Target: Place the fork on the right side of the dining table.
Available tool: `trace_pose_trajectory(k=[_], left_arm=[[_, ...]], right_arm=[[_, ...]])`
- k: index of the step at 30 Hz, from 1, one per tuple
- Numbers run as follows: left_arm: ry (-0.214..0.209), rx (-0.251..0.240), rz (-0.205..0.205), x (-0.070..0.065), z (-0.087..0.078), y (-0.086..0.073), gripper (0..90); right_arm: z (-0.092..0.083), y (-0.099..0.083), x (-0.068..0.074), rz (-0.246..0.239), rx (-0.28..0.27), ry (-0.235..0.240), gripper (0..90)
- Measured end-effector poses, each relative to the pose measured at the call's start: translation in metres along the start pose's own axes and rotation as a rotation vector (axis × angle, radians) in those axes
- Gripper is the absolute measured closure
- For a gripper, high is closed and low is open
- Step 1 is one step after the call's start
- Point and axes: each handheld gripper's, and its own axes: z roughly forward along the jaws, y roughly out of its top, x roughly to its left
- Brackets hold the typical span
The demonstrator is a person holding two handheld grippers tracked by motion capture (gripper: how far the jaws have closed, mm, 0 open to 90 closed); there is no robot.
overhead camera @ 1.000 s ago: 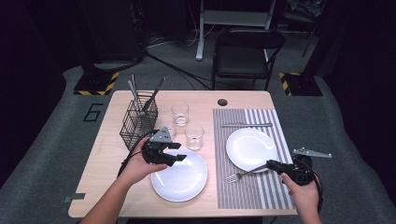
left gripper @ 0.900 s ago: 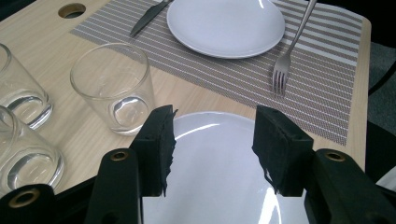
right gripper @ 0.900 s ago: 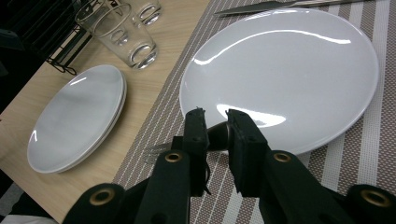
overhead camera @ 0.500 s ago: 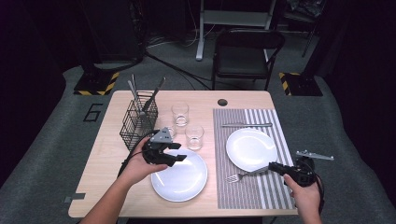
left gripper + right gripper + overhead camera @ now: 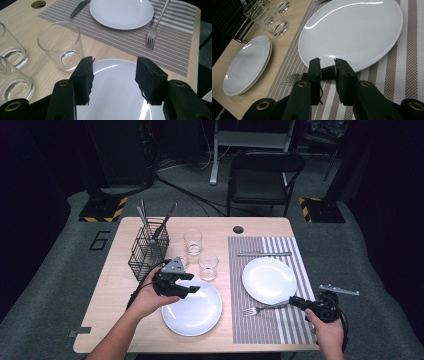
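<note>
Two white round plates lie on the pale wooden tabletop (image 5: 125, 320): one, the top of a small stack of white plates (image 5: 192, 307), rests on bare wood near the front edge, and the other white plate (image 5: 269, 280) sits on the grey striped woven placemat (image 5: 285, 330). The left gripper (image 5: 192, 289) hangs over the rim of the stacked plates with its jaws spread wide and nothing between them; in the left gripper view the white surface shows in the gap, and whether the pads touch it I cannot tell. A silver metal fork (image 5: 262, 308) lies on the placemat just in front of the placemat plate, tines pointing toward the stack. The right gripper (image 5: 294, 301) is at the fork's handle end; in the right gripper view its jaws sit close on either side of the handle tip, which lies between them. Three clear drinking glasses (image 5: 207, 266) stand behind the stack, beside a black wire cutlery basket (image 5: 149, 249).
</note>
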Motion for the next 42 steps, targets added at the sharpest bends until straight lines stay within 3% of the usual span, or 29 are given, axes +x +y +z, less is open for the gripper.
trace_pose_trajectory(k=[42], left_arm=[[0.009,0.001,0.008,0.000,0.001,-0.001,48.2]], right_arm=[[0.010,-0.022,-0.036,0.129,0.025,-0.033,68.1]])
